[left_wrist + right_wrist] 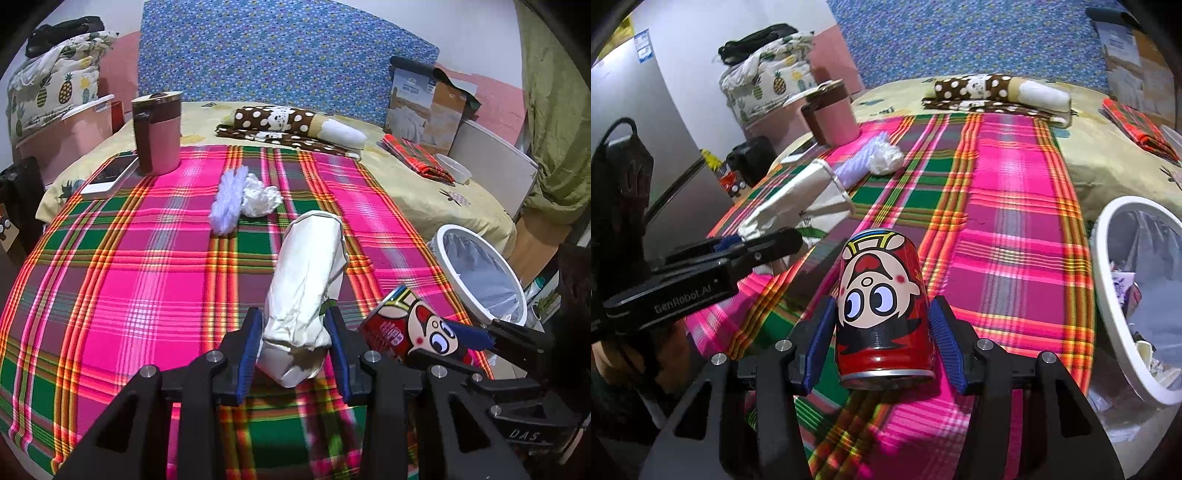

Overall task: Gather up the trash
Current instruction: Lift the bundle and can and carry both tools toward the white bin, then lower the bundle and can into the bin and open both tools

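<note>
Together we hold both pieces of trash above the plaid blanket (129,280) on the bed: our left tool (295,343) clamps a crumpled white paper bag (306,280), our right tool (882,343) grips a red cartoon-face can (882,306), beside the white-rimmed trash bin (1108,295).

Right tongs (882,343) clamped on red cartoon can (882,306), plaid cloth (1008,229) beneath, white-rimmed bin (1108,295) beside

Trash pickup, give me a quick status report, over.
Left gripper shut on crumpled paper bag. Right gripper shut on red can. Bin at right, path clear. Tissue wads still on cloth.
</note>
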{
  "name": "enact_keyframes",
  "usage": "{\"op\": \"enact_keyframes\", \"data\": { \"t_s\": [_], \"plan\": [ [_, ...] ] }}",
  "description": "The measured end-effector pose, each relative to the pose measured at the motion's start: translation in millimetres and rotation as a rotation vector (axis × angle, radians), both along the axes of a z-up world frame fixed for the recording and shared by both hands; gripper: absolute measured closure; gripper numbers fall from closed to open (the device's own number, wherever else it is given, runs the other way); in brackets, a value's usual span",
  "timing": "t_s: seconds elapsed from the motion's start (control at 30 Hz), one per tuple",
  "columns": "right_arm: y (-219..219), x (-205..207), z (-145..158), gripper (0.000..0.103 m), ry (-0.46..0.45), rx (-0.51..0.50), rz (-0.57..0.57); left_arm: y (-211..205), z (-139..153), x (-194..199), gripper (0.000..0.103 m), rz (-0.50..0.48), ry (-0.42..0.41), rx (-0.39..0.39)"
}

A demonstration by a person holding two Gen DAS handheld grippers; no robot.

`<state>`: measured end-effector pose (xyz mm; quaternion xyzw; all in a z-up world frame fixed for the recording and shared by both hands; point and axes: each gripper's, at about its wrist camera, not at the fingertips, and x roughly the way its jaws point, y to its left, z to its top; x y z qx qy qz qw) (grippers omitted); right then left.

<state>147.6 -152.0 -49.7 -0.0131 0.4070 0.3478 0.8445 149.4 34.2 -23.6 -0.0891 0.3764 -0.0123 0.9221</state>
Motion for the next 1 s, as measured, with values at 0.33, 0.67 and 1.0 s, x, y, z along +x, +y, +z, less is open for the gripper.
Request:
{"op": "enact_keyframes", "data": {
  "t_s": [0.33,0.67,1.0],
  "plan": [
    [-22,2,9,0.049,-0.019,0.023,-0.069,-29,6,8,0.066,-0.065,-0.009,0.006],
    [-60,8,20,0.049,-0.057,0.031,-0.175,-68,13,25,0.066,-0.162,-0.022,0.013],
    [-111,13,25,0.049,-0.077,0.026,-0.314,-117,20,44,0.066,-0.273,-0.038,0.014]
  ]
}}
